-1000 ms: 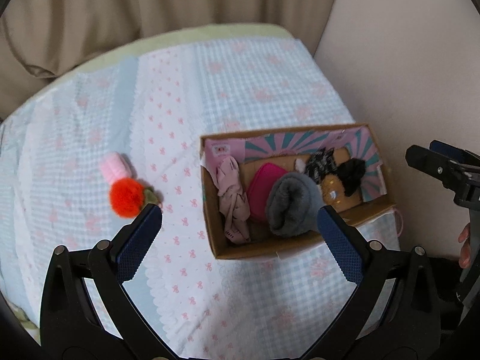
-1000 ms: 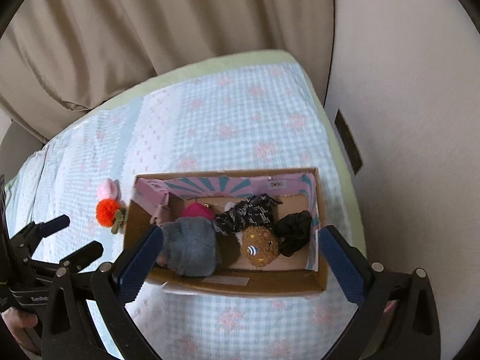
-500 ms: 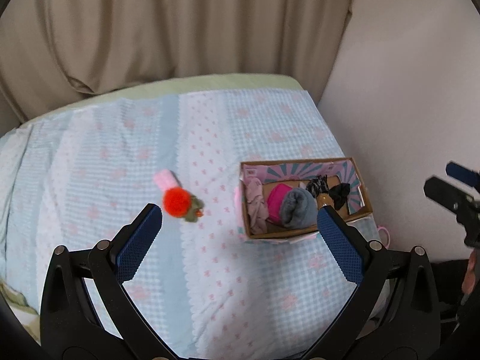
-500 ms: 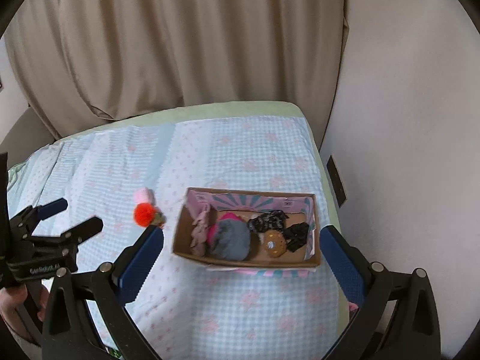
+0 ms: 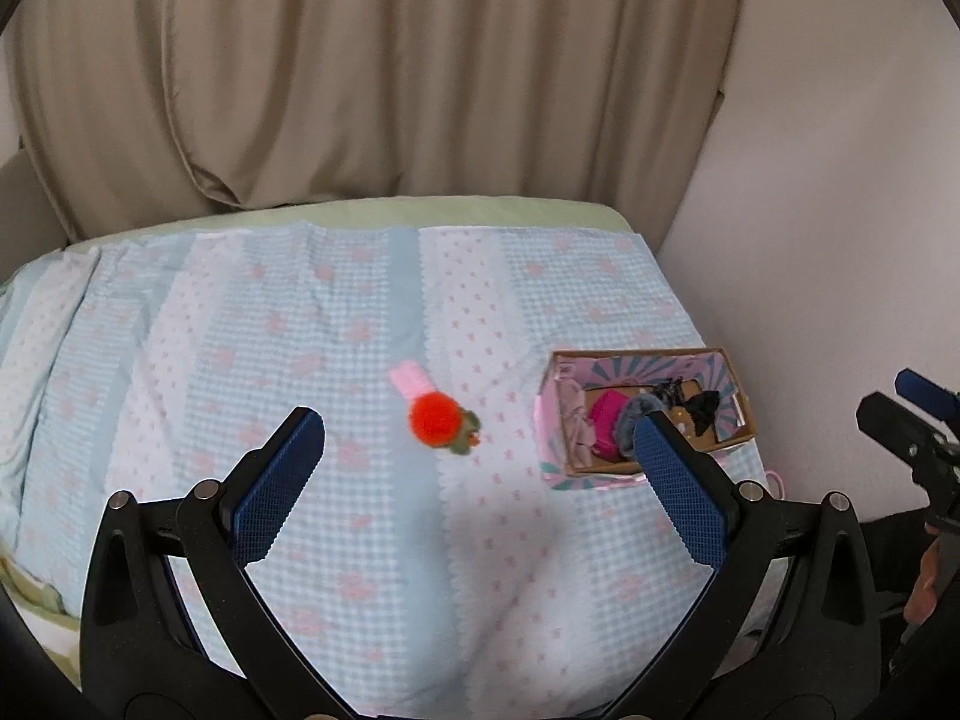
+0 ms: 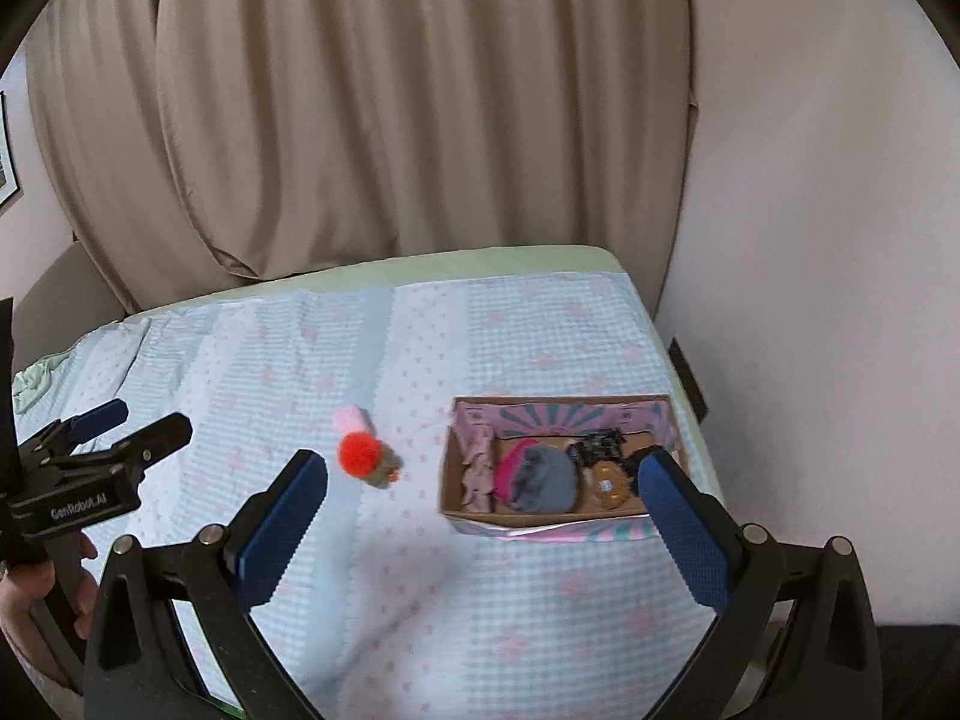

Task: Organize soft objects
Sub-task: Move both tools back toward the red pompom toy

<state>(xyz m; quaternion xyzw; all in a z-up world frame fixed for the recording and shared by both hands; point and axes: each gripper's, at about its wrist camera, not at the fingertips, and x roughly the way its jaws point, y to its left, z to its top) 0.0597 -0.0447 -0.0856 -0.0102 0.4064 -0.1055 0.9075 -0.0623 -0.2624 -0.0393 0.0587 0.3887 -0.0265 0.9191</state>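
A cardboard box (image 5: 741, 405) (image 6: 447, 483) with a pink and teal lining rests on the bed near the wall. It holds a grey plush (image 6: 543, 477), a magenta item (image 5: 606, 411), a pale pink cloth (image 6: 477, 471), a brown round toy (image 6: 606, 483) and black pieces (image 5: 702, 402). An orange pompom toy (image 5: 435, 417) (image 6: 359, 453) with a pink end lies on the cover left of the box. My left gripper (image 5: 480, 459) hovers high above the bed, open and empty. My right gripper (image 6: 483, 495) is open and empty too, well above the box.
The bed carries a light blue checked cover (image 5: 300, 360) with pink bows. A beige curtain (image 5: 360, 60) hangs behind it and a white wall (image 6: 810, 180) runs along the right side. A hand (image 6: 24, 600) grips the left tool's handle.
Both grippers have pulled back and up from the box, so the bed and curtain fill more of each view. The box and the pompom toy stay in place.
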